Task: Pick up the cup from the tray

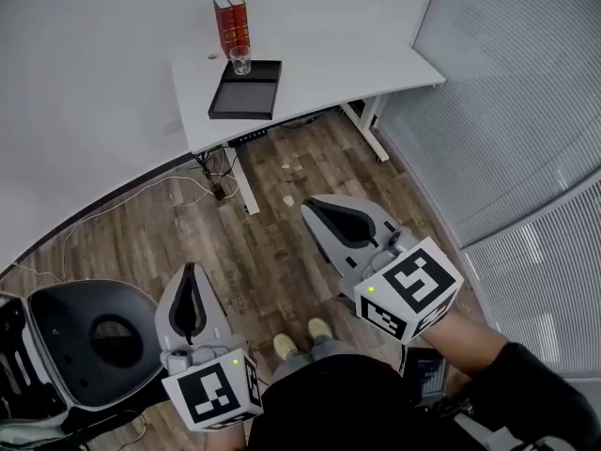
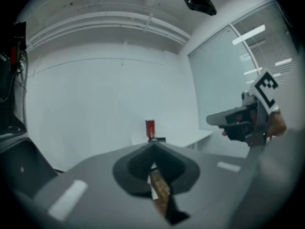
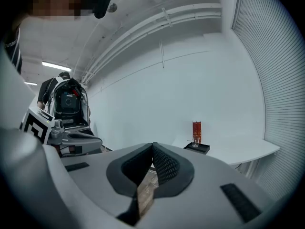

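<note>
Standing at tray (image 1: 246,100) far end, cup (image 1: 240,60) tiny, faint.

No legible txt, red books (image 1: 231,23) maybe lettered, too small

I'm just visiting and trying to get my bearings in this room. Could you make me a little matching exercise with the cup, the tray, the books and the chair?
Things:
1. cup
2. tray
3. books
4. chair

Descriptions:
A. red, standing upright by the wall
B. black, lying flat on the white table
C. clear, standing in a far corner of the tray
D. dark seat, down on the wooden floor

Pairs: 1-C, 2-B, 3-A, 4-D
</note>
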Available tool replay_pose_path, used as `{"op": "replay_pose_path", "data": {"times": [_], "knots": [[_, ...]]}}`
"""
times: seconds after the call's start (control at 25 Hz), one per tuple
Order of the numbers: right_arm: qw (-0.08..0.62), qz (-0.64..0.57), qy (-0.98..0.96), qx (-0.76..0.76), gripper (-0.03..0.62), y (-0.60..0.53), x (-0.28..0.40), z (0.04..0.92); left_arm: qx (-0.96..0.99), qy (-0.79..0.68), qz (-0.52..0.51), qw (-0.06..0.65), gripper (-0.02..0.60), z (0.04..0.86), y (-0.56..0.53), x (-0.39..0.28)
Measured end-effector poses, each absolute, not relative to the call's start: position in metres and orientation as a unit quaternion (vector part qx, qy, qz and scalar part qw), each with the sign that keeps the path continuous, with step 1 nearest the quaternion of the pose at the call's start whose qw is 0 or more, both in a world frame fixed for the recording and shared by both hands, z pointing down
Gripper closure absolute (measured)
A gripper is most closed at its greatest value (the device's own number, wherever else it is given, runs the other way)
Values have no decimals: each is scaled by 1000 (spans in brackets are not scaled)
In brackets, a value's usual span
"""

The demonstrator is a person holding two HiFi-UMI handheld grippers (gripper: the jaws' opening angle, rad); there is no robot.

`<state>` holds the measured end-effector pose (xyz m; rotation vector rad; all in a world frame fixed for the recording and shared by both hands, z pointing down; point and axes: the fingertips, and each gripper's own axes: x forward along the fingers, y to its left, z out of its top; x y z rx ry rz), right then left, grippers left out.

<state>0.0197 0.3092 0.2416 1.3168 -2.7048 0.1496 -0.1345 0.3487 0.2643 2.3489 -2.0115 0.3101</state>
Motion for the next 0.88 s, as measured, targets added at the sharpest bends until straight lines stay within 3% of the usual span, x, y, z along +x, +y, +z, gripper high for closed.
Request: {"op": "replay_pose_path", "data": {"times": [0.88], "knots": [[62,37,-903,423,580,328,-28,237,760,-644,90,9,577,260,366,-176]]}}
